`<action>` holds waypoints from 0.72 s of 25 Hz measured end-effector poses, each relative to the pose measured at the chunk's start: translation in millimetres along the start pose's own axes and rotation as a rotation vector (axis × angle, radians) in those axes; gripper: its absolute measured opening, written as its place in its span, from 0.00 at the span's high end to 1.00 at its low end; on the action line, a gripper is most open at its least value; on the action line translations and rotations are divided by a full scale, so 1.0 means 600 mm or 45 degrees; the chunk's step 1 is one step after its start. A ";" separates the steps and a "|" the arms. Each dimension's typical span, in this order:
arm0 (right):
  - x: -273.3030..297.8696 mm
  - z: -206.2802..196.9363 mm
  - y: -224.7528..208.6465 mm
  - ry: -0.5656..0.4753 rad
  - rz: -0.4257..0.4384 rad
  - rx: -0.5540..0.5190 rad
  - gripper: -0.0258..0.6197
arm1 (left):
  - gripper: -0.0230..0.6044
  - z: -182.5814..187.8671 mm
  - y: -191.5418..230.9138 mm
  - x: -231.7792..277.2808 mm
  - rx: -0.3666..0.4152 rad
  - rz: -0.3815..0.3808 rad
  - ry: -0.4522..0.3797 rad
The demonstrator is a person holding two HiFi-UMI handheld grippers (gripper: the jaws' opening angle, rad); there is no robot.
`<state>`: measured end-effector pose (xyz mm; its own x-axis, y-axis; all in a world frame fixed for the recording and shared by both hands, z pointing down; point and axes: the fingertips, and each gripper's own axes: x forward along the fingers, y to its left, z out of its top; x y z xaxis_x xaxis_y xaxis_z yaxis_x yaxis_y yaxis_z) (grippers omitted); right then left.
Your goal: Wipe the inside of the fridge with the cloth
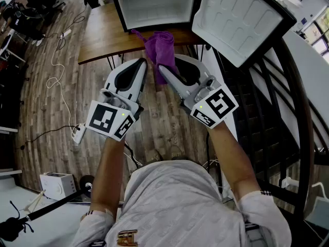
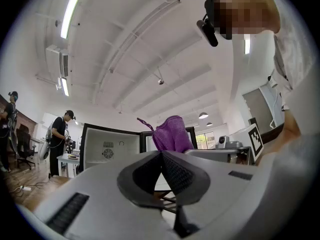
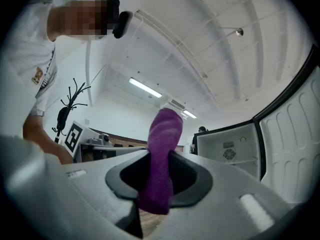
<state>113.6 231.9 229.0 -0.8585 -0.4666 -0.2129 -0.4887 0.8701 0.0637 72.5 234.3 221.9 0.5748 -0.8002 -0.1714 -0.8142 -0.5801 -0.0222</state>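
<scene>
A brown wood-plank floor (image 1: 56, 102) is seen from above, with loose white cables (image 1: 55, 71) and a white power strip (image 1: 78, 133) lying on it. A brown wooden table (image 1: 110, 37) on thin black legs is set ahead. A small white fridge (image 1: 154, 4) with a black frame appears to stand on it, its white inside open to view. The white moulded fridge door (image 1: 236, 17) is swung wide to the right. A black curved metal railing (image 1: 280, 112) is seen along the right side. In the gripper views a high white ceiling (image 2: 150, 44) with long strip lights (image 2: 71, 10) is shown.

One fridge, one door, one table and one purple fleecy cloth (image 1: 160, 46) are counted. Two tongs are held, and one cube with square markers (image 1: 110, 120) is carried on each. Two people (image 2: 60, 134) are seen standing far off in the left gripper view.

The left tongs (image 2: 161, 153) are pressed together at the tips, and nothing is seen between them. The right tongs (image 3: 160, 156) are pinched on the cloth, which is bunched upright between the pads and sticks out beyond them. The cloth is held outside the fridge, above the near edge of the table, in front of the open compartment and just beside the tips of the left tongs.
</scene>
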 end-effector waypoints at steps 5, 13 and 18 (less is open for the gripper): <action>-0.012 -0.005 -0.015 0.003 -0.001 0.003 0.80 | 0.96 -0.012 -0.009 0.015 0.000 0.008 0.011; -0.031 -0.006 -0.041 -0.001 0.016 0.011 0.80 | 0.96 -0.022 -0.018 0.037 0.020 0.058 0.003; -0.035 -0.012 -0.050 0.005 0.048 0.010 0.80 | 0.96 -0.026 -0.021 0.043 0.041 0.102 -0.008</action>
<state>145.0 214.7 238.5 -0.8770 -0.4337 -0.2068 -0.4544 0.8885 0.0637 98.6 218.6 233.2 0.5073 -0.8428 -0.1798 -0.8598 -0.5090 -0.0399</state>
